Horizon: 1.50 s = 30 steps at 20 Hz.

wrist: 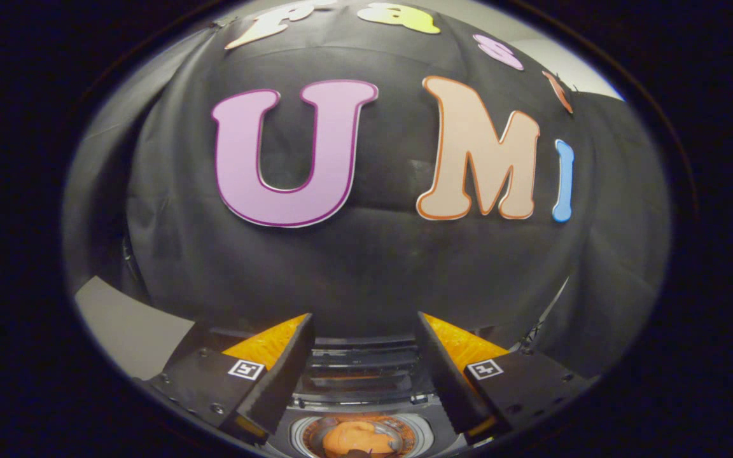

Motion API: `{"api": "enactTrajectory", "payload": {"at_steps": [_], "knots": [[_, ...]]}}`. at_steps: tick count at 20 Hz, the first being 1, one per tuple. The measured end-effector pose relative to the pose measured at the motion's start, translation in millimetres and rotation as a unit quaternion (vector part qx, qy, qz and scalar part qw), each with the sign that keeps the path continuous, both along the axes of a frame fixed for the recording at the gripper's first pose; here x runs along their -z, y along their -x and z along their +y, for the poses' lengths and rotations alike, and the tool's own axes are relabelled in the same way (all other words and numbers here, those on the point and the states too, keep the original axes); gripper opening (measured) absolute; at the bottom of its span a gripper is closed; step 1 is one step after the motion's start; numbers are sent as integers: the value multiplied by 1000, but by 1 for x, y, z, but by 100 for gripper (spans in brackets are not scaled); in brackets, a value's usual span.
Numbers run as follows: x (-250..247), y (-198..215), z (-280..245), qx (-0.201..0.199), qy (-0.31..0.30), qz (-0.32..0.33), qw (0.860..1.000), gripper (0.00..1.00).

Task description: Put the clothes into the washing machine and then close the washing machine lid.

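My gripper (pixel 364 321) is open, its two fingers spread wide with nothing between them, held well above the washing machine. Below and between the fingers sits the washing machine's round drum opening (pixel 360 436). An orange piece of clothing (pixel 354 439) lies inside the drum. Behind the opening the machine's dark back panel with its ridged slats (pixel 363 366) shows between the fingers. I cannot tell where the lid stands.
The booth's black cloth wall (pixel 366 267) hangs close behind the machine and takes up most of the view ahead. A pale grey surface (pixel 128 327) lies to the left of the left finger.
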State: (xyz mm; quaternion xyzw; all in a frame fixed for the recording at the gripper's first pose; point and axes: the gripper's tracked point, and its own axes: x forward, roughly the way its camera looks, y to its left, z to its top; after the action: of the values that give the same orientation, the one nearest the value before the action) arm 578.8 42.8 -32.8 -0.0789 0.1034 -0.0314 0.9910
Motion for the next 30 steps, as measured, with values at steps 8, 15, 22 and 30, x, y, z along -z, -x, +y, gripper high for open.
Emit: {"api": "enactTrajectory", "payload": {"at_steps": [8, 15, 22, 30], "knots": [[36, -55, 17, -45, 8, 42, 998, 100], [50, -60, 12, -43, -33, 30, 998, 97], [49, -60, 8, -22, -24, 0, 999, 96], [51, -59, 9, -23, -21, 26, 999, 96]]}}
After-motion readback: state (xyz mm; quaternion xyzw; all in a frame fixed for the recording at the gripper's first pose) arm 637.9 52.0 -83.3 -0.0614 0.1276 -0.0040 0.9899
